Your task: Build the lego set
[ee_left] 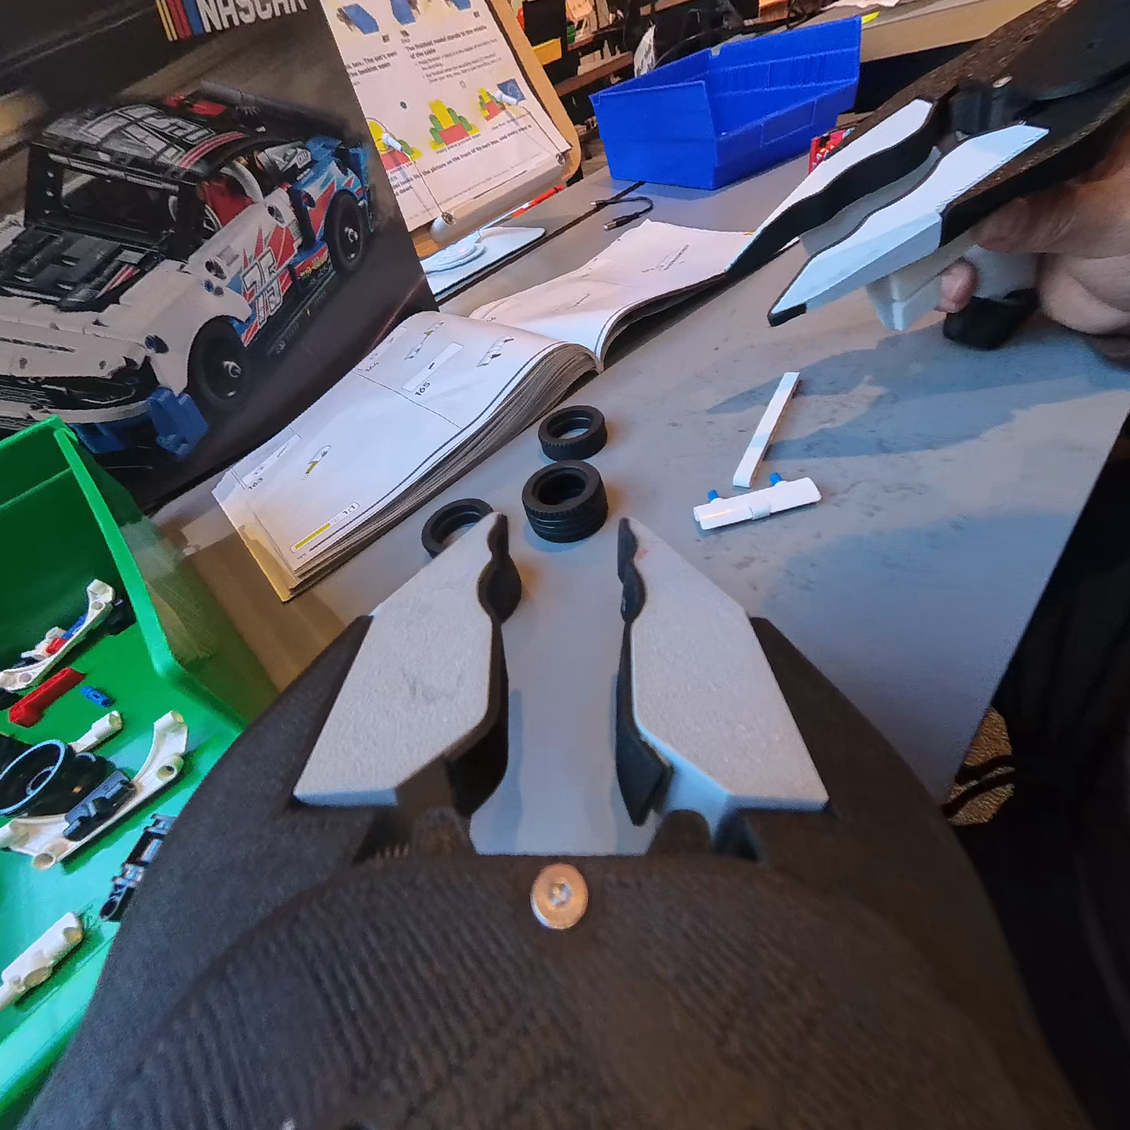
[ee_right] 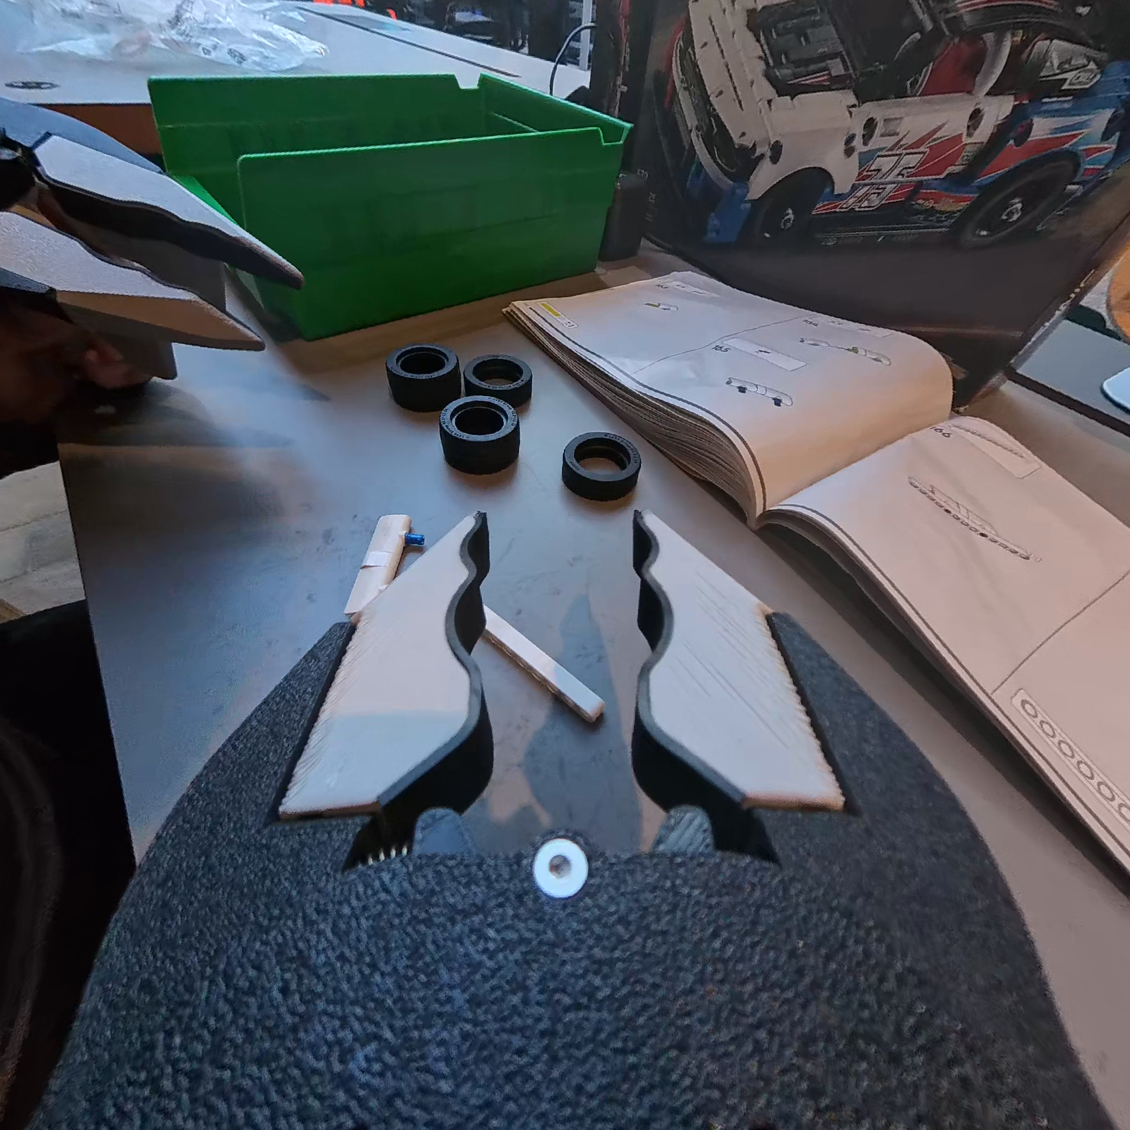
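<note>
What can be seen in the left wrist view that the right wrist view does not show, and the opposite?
Only the left wrist view shows the blue bin and the loose parts inside the green bin. Only the right wrist view shows a fourth black tyre and clear plastic bags. Both show the open instruction booklet, the white beam with blue pins, the long white beam, the set's box, and both open grippers, left gripper and right gripper.

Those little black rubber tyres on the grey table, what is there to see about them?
In the right wrist view four small black rubber tyres show, ring-shaped with hollow centres and no wheel hubs inside. All lie flat, holes upward, on the grey table, between the green plastic bin and the open instruction booklet. Three cluster near one another; whether they touch is unclear. The fourth lies apart, nearer the booklet. Neither hand-held gripper touches them.
</note>
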{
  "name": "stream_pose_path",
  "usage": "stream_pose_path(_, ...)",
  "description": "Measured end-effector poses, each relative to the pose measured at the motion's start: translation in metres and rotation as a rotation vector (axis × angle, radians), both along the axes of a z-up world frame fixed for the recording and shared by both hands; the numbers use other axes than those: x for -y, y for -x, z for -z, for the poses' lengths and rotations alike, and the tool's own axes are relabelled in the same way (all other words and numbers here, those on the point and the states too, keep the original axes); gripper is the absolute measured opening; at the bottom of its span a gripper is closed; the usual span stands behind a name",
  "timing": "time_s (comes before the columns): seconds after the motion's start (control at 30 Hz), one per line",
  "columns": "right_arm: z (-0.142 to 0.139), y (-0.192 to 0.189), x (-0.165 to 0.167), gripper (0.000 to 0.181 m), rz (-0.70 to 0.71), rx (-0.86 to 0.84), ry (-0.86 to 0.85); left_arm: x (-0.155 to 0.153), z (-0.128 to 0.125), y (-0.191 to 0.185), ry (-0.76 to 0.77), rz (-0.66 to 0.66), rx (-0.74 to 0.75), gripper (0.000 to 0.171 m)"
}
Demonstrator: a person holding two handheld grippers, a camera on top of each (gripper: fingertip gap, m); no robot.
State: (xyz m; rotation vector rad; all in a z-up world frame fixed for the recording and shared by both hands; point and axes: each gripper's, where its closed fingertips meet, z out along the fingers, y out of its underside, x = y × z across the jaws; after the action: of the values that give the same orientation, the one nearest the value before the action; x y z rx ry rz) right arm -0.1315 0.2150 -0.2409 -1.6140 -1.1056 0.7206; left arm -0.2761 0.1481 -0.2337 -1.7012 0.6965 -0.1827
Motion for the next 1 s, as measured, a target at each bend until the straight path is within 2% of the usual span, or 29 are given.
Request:
stream_pose_path(0.37,0.005,0.004,0.005,0.047,-0.031,0.042,-0.017,0.004,0.004,-0.008,-0.002,0.045,-0.045,0.033)
stream_pose_path(0.57,0.015,0.007,0.01,0.047,-0.035,0.138,-0.098,0.012,0.03,-0.036,0.126,0.208,-0.159,0.033)
stream_pose_path(0.67,0.017,0.005,0.008,0.047,-0.025,0.157,-0.103,0.013,0.043,-0.041,0.187,0.239,-0.222,0.037)
stream_pose_path(1.0,0.023,-0.003,0.005,0.049,-0.028,0.186,-0.088,0.017,0.045,-0.045,0.122,0.244,-0.299,0.031)
